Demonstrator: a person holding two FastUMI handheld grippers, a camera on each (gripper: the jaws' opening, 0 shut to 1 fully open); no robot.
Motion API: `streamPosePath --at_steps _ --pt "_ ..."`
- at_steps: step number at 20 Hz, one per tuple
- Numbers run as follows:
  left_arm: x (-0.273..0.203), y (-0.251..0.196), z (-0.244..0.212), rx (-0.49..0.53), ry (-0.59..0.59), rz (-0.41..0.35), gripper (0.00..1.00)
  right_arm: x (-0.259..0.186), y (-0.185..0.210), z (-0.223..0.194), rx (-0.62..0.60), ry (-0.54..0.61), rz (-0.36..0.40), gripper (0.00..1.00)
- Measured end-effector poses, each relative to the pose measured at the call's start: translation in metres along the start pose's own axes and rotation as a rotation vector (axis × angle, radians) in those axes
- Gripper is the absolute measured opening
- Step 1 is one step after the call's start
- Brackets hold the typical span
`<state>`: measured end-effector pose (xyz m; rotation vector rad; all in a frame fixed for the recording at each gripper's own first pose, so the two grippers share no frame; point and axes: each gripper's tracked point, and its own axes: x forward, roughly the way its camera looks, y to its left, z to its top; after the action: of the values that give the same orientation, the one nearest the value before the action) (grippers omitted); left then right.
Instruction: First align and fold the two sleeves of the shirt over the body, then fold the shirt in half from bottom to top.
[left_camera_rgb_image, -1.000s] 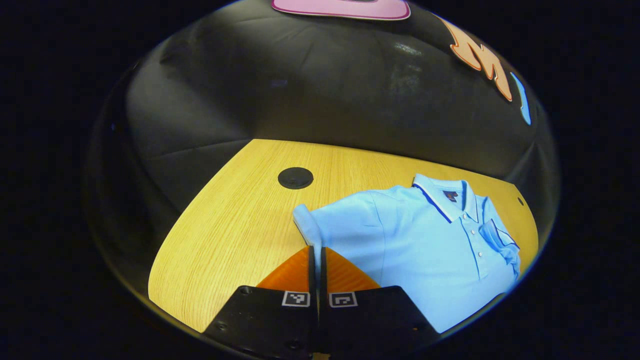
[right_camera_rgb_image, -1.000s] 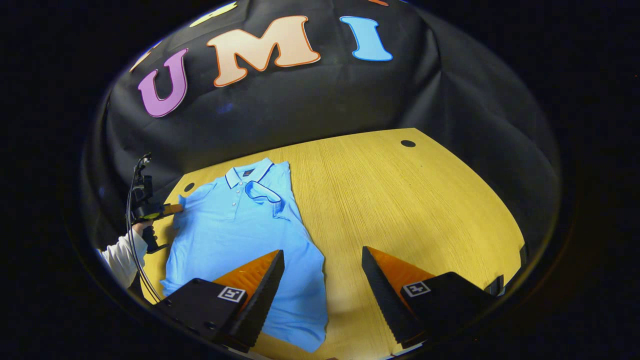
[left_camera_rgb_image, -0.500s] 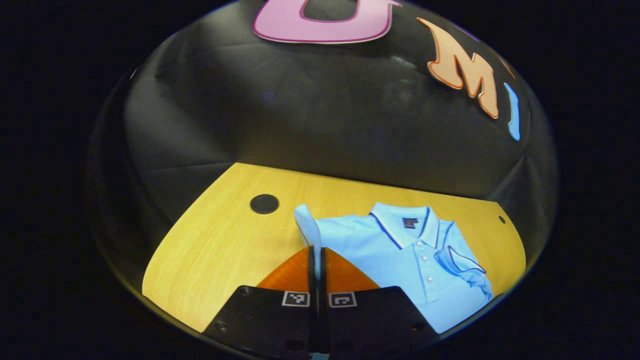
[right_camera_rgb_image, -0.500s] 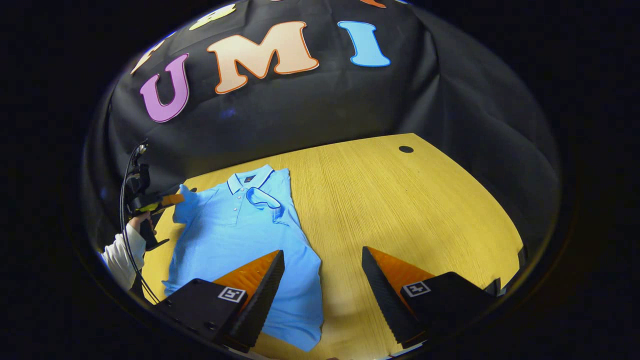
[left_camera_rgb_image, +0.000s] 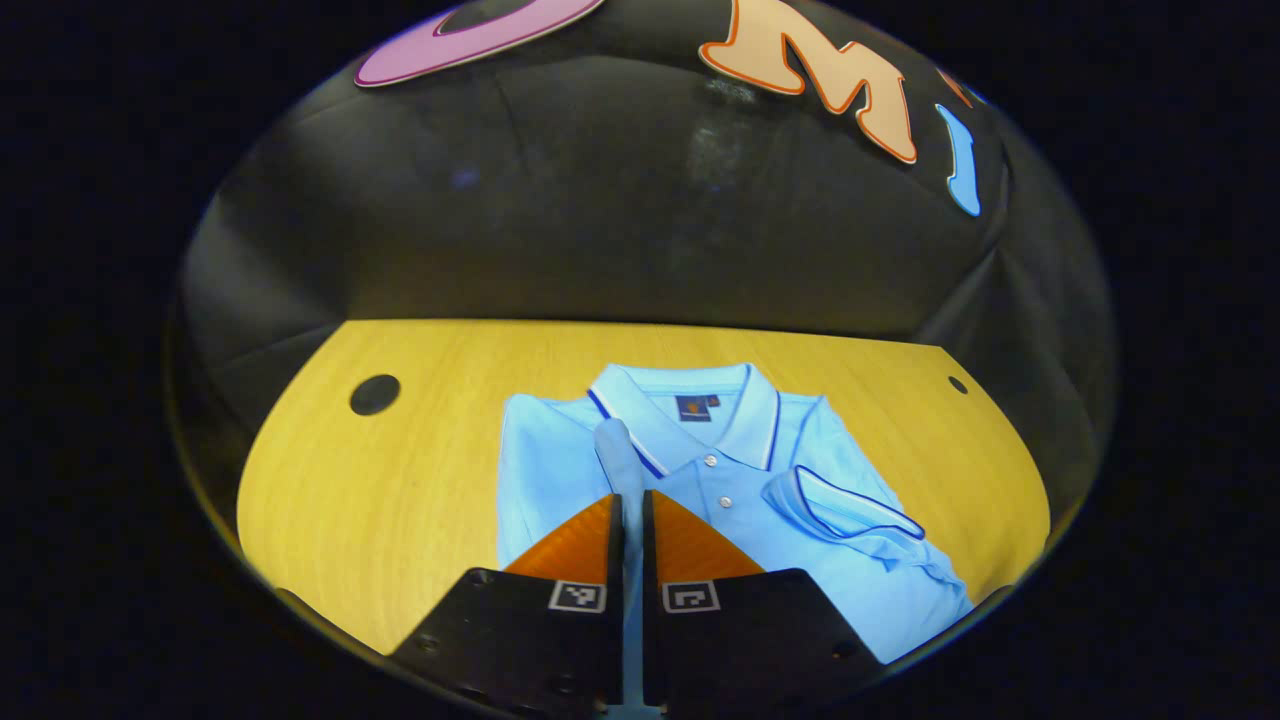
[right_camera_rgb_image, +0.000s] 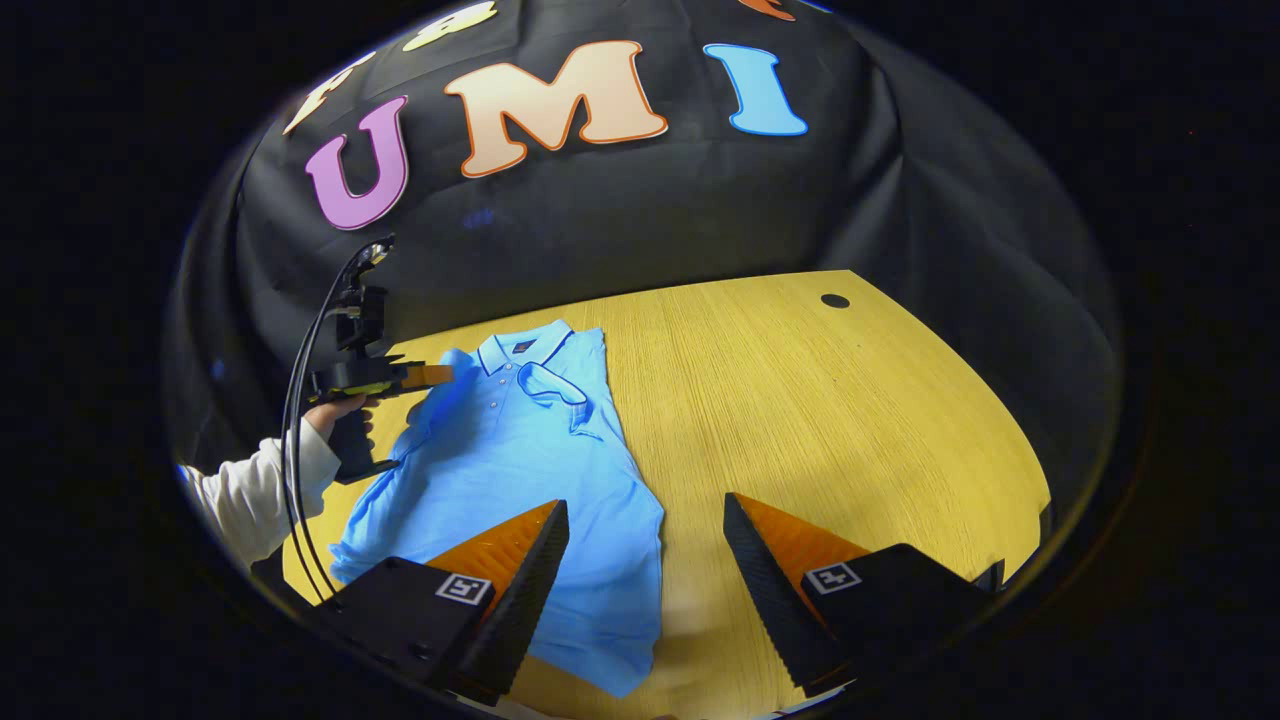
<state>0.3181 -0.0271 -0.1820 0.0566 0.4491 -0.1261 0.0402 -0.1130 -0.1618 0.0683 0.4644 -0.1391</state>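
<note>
A light blue polo shirt (left_camera_rgb_image: 800, 520) lies face up on the wooden table (left_camera_rgb_image: 380, 480), collar toward the back wall. Its right sleeve (left_camera_rgb_image: 850, 505) is folded across the chest. My left gripper (left_camera_rgb_image: 632, 500) is shut on the left sleeve (left_camera_rgb_image: 618, 450), which stands up between its fingers over the shirt's body. In the right gripper view the shirt (right_camera_rgb_image: 520, 470) lies at left, and the left gripper (right_camera_rgb_image: 425, 376), held by a hand (right_camera_rgb_image: 335, 412), grips the sleeve near the collar. My right gripper (right_camera_rgb_image: 645, 520) stands open above the table beside the shirt's lower edge.
The table (right_camera_rgb_image: 820, 420) has round dark holes (left_camera_rgb_image: 375, 394) (left_camera_rgb_image: 958, 384) (right_camera_rgb_image: 834, 300) near its back corners. Bare wood stretches to the right of the shirt. A white sleeve (right_camera_rgb_image: 255, 490) and a cable (right_camera_rgb_image: 300, 400) trail from the left gripper.
My left gripper has lifted the left sleeve off the table and carried it inward over the shirt's body. The right gripper has barely moved and stays open.
</note>
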Motion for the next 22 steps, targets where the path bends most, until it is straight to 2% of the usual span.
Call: streamPosePath --at_steps 1,4,5,6,9,10,11,15,18,22 --pt "-0.003 -0.003 -0.003 -0.023 0.004 -0.012 0.13 -0.001 0.001 -0.002 -0.010 0.001 0.005 0.98" --pt "-0.027 0.005 -0.003 -0.062 -0.007 -0.010 0.86 -0.005 0.005 -0.013 -0.043 0.014 0.021 0.98" --pt "-0.041 0.012 -0.001 -0.061 -0.019 0.003 0.89 -0.007 0.008 -0.018 -0.057 0.019 0.030 0.92" --pt "-0.058 0.019 -0.002 -0.056 -0.028 0.011 0.96 -0.008 0.011 -0.022 -0.074 0.026 0.040 0.98" --pt "-0.117 0.041 -0.014 -0.025 -0.061 0.035 0.95 -0.015 0.020 -0.042 -0.146 0.046 0.076 0.98" --pt "-0.139 0.045 -0.022 -0.019 -0.071 0.034 0.95 -0.016 0.022 -0.051 -0.176 0.064 0.087 0.92" --pt "-0.160 0.047 -0.033 -0.022 -0.068 0.027 0.95 -0.017 0.024 -0.061 -0.210 0.077 0.102 0.98" --pt "-0.230 0.049 -0.097 -0.046 -0.010 0.019 0.95 -0.024 0.038 -0.101 -0.283 0.139 0.164 0.98" --pt "-0.262 0.037 -0.150 -0.096 0.036 -0.027 0.95 -0.026 0.042 -0.135 -0.312 0.200 0.191 0.98" --pt "-0.280 0.033 -0.206 -0.116 0.115 -0.033 0.96 -0.021 0.042 -0.163 -0.296 0.254 0.199 0.98"
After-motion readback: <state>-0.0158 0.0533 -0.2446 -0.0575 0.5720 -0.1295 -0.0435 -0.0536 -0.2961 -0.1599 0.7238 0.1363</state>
